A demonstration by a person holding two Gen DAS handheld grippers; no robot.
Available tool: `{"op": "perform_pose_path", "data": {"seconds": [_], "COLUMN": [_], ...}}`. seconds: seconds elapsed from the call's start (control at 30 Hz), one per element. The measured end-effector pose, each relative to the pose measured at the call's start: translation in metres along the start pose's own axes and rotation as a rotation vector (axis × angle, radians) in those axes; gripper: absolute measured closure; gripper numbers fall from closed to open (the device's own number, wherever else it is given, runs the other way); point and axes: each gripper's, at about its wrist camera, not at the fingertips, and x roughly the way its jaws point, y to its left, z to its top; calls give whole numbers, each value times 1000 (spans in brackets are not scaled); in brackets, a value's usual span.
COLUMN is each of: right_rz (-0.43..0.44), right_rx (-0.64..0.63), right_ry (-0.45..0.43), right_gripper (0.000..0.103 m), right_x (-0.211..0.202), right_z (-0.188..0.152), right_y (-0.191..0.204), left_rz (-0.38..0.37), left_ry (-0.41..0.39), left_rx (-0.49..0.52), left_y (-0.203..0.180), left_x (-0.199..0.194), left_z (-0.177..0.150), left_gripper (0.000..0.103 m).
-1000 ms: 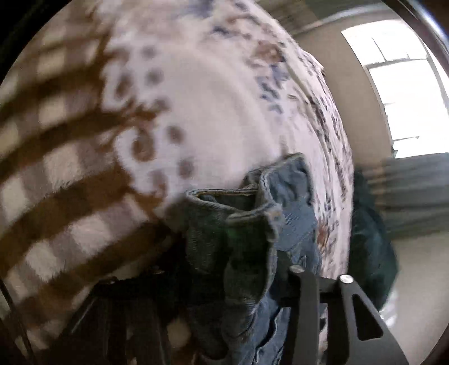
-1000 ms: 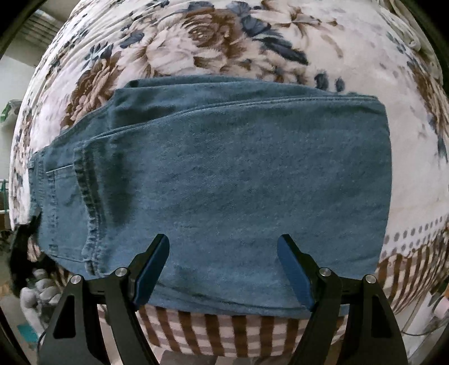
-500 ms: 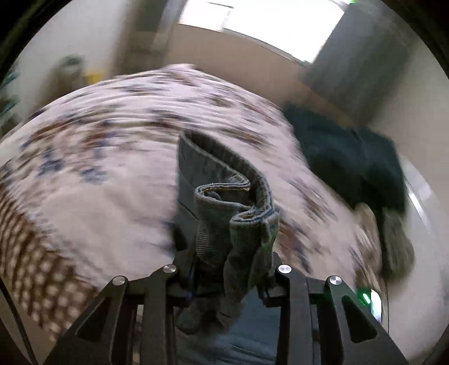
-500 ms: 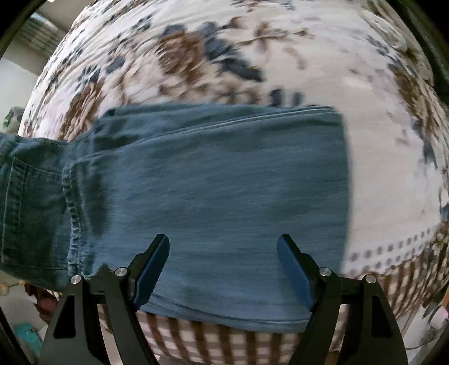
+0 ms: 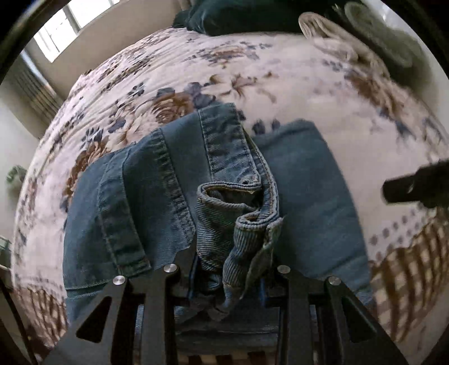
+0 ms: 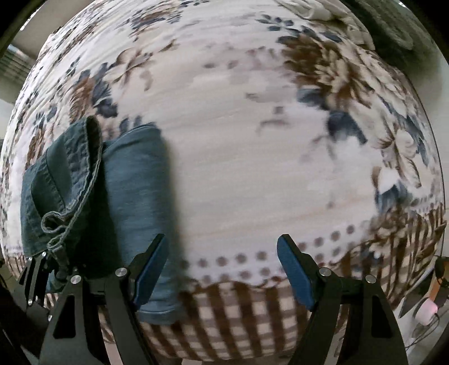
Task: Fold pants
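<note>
Folded jeans on floral bedspread

A bed covered by a pale bedspread printed with brown and blue flowers fills both views, its near edge banded with a row of dots and a brown check border. At its far side lie a dark green bundle of cloth and a rolled pale towel. A bright window shows at upper left of the left wrist view.

No legible text or labels anywhere.
</note>
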Motion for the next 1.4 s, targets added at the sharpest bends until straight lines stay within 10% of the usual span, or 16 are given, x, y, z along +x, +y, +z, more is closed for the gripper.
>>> {"op": "perform_pose_path", "data": {"seconds": [0.17, 0.3, 0.5, 0.67, 0.83, 1.0, 1.17, 1.4], "right_rz": [36, 105, 372, 469, 374, 350, 388, 311], "right_rx": [9, -1, -23, -63, -78, -189, -97, -71], "right_ry": [9, 3, 74, 145, 234, 185, 135, -54], "right_gripper": [22, 22, 21, 21, 16, 50, 82, 86], "right_x": [-5, -22, -32, 11, 64, 46, 35, -57], "right_z": [3, 8, 15, 25, 27, 9, 3, -18], "right_y": [-12, -18, 8, 66, 104, 136, 122, 41], "left_rz": [104, 100, 357, 557, 570, 547, 477, 337], "left_ry": [28, -45, -132, -17, 117, 172, 186, 151], "left_rx": [33, -4, -13, -49, -115, -166, -234, -353], "left_y": [-16, -7, 34, 98, 143, 157, 159, 181], "left_x": [-15, -57, -107, -75, -39, -27, -32, -49], "left_z": [2, 9, -2, -24, -46, -57, -55, -34], "left_gripper": [67, 11, 2, 2, 2, 2, 2, 2]}}
